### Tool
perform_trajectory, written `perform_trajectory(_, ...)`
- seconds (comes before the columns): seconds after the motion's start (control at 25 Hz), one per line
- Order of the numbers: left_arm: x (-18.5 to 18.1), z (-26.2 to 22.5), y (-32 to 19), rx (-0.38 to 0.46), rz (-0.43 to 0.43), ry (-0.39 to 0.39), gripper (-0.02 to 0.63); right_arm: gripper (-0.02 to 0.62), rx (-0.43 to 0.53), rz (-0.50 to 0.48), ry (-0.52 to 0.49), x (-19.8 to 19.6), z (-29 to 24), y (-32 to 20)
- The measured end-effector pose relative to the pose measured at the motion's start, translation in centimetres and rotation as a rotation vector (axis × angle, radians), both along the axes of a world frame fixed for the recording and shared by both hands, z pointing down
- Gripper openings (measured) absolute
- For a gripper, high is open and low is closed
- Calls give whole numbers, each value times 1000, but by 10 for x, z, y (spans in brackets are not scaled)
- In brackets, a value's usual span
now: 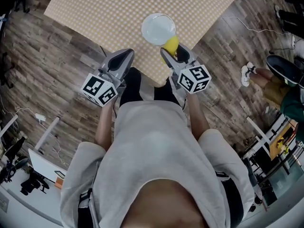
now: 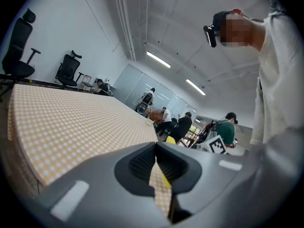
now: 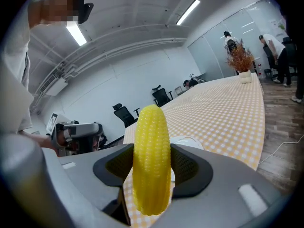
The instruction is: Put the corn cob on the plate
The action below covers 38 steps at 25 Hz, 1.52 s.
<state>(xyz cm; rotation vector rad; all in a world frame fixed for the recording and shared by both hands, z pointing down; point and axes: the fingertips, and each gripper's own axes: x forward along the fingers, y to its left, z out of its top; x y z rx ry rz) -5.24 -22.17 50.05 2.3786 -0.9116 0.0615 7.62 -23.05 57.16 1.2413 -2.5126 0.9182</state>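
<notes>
A yellow corn cob [image 3: 151,160] stands upright between the pads of my right gripper [image 3: 152,167], which is shut on it. In the head view the corn cob [image 1: 171,44] sits just below the white plate [image 1: 158,28], at the near edge of the checkered table [image 1: 118,8]. Behind the cob, the plate's rim [image 3: 192,140] shows in the right gripper view. My left gripper [image 1: 122,60] hangs to the plate's lower left, off the table's edge. Its jaws [image 2: 156,163] are shut with nothing between them.
The yellow-checked cloth [image 2: 71,118] covers the long table. A dried plant [image 3: 241,58] stands at its far end. Office chairs [image 2: 19,46] and several people stand beyond. On the wooden floor at the right are a person's shoes [image 1: 247,75] and a cable.
</notes>
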Motion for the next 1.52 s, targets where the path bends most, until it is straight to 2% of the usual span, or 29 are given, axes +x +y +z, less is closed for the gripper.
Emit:
perform_trajectory(0.28,-9,2,4,-3,-24,3,9,241,-26,-37,66,-6,30,-38)
perform_trajectory(0.56,-15,1,8,-14,-52,27,9,241,-92,-41,78,-10,46,-70)
perform_trajectory(0.96,-25,-6,5,8,-78,49,9,239,-109,-183,308,-21,53,-82)
perform_trajectory(1.04,-26,-6,4,8,-81,51,9,239,-81,-226,377,-23,54,-83)
perform_trajectory(1.12,-26,-6,4,5,-80,53,9,240,-25,-306,501,-26,55,-80)
perform_trajectory(1.32,-24,-7,3,4,-81,59,9,240,158,-610,880,-33,70,-67)
perform_trajectory(1.52,-25,-6,2,8,-83,60,9,240,257,-791,1085,-33,80,-58)
